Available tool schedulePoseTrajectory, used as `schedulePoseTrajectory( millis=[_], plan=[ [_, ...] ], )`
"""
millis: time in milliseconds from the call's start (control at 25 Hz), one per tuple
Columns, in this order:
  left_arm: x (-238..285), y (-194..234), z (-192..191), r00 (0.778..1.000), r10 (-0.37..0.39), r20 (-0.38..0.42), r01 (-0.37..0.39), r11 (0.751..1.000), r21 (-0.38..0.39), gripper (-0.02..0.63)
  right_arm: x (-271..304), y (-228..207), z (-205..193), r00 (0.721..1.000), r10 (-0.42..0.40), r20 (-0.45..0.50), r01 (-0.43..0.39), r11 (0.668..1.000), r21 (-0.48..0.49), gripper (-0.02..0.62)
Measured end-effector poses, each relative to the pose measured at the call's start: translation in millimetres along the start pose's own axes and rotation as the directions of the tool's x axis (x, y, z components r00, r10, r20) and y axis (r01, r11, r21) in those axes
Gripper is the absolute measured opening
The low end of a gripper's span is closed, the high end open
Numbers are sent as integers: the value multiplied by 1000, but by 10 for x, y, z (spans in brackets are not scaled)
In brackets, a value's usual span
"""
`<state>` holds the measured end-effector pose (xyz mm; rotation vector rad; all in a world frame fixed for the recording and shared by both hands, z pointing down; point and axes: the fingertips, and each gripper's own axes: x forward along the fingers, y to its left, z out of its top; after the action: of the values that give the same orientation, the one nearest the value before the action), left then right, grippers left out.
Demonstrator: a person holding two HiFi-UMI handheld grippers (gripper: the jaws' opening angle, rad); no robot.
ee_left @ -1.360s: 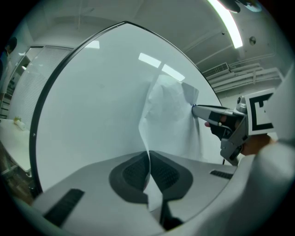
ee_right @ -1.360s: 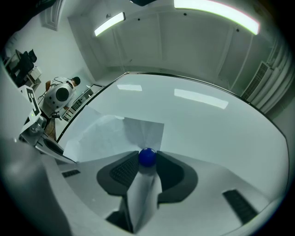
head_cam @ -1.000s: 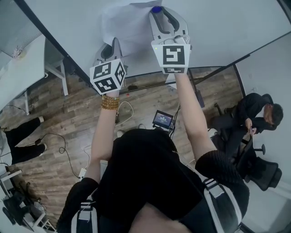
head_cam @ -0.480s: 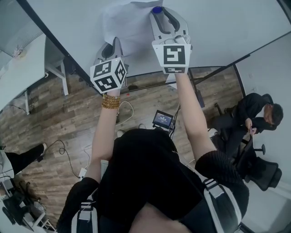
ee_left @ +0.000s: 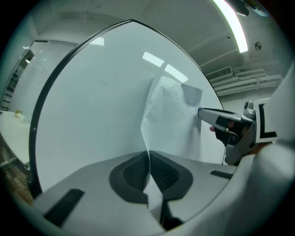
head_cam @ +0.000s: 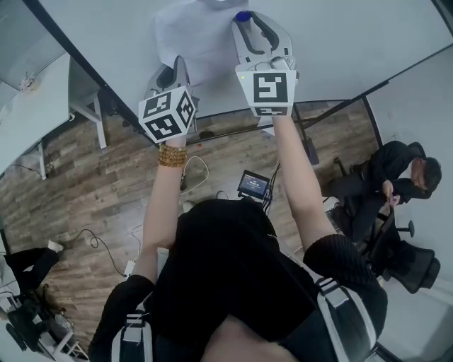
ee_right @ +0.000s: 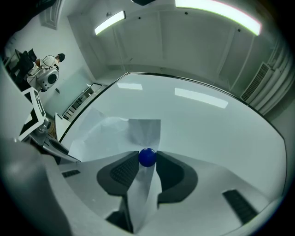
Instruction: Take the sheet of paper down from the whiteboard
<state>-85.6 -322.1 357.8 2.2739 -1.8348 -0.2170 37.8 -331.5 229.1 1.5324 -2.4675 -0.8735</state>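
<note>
A white sheet of paper hangs creased on the whiteboard. Its upper part is held there by a round blue magnet. My left gripper is shut on the sheet's lower left edge; in the left gripper view the paper runs up from between the closed pads. My right gripper is shut on the blue magnet, with the paper spreading to the left behind it and a strip hanging down between the jaws. The right gripper also shows in the left gripper view.
A wooden floor lies below the board's dark lower frame. A small screen and cables sit on the floor. A seated person and an office chair are at the right. A white table stands at the left.
Both grippers and the paper stay where they were. A person's legs on the floor at the left have moved toward the lower edge of the head view.
</note>
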Motion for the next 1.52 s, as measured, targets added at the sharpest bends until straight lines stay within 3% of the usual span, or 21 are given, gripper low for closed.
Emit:
schedulePoseTrajectory(
  millis=[560, 1000, 1520],
  plan=[
    [-7, 3, 7, 1000, -6, -5, 6, 1000, -1, 8, -266, 4, 109, 1000, -16, 9, 16, 1000, 6, 118],
    [-52, -3, 35, 1000, -11, 0, 11, 1000, 9, 8, -613, 124, 406, 996, -29, 79, 26, 999, 38, 118],
    [15, 42, 1, 1000, -12, -2, 12, 1000, 11, 9, -835, 100, 159, 996, -93, 3, 91, 982, 167, 118]
  ],
)
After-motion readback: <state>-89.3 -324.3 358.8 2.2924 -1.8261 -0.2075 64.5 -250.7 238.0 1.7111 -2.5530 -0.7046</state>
